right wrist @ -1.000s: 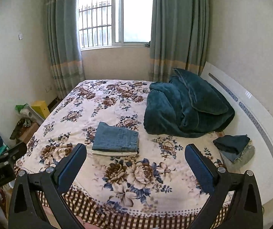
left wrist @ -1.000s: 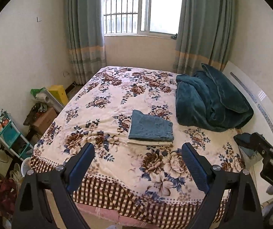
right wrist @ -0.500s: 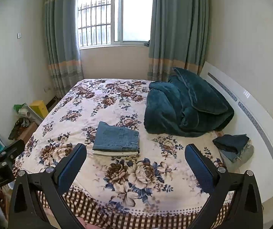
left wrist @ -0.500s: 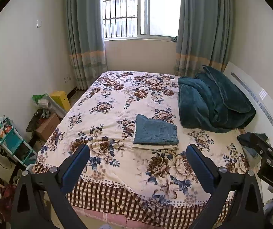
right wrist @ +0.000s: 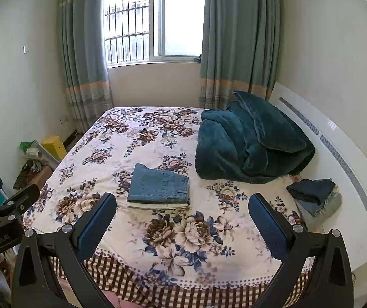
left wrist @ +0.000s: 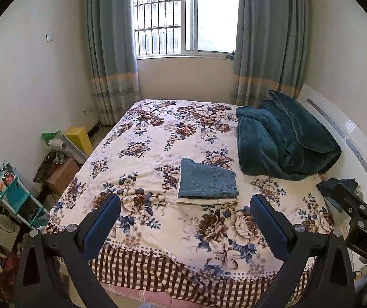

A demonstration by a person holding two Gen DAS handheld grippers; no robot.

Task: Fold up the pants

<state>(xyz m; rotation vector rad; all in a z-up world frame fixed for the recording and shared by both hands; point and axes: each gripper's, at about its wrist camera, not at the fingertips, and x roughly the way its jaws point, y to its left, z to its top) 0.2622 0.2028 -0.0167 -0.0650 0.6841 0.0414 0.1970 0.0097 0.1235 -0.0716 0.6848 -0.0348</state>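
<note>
Folded blue denim pants (left wrist: 207, 181) (right wrist: 159, 184) lie in a neat rectangle on a pale folded garment, near the middle of the floral bed (left wrist: 157, 138) (right wrist: 137, 138). My left gripper (left wrist: 185, 219) hangs over the bed's near edge, short of the stack, jaws wide open and empty. My right gripper (right wrist: 182, 218) stands the same way, open with nothing between its blue pads. Each gripper shows at the edge of the other's view.
A heaped teal blanket (left wrist: 283, 138) (right wrist: 250, 143) fills the bed's far right. More dark clothes (right wrist: 314, 195) sit by the white headboard (right wrist: 337, 154). Boxes, a yellow case (left wrist: 79, 138) and a teal shelf (left wrist: 16, 197) crowd the floor at left.
In the left wrist view the bed and the folded pants have shrunk and shifted as the left gripper drew back and tilted up; its jaws spread a little wider. The right view is unchanged.
</note>
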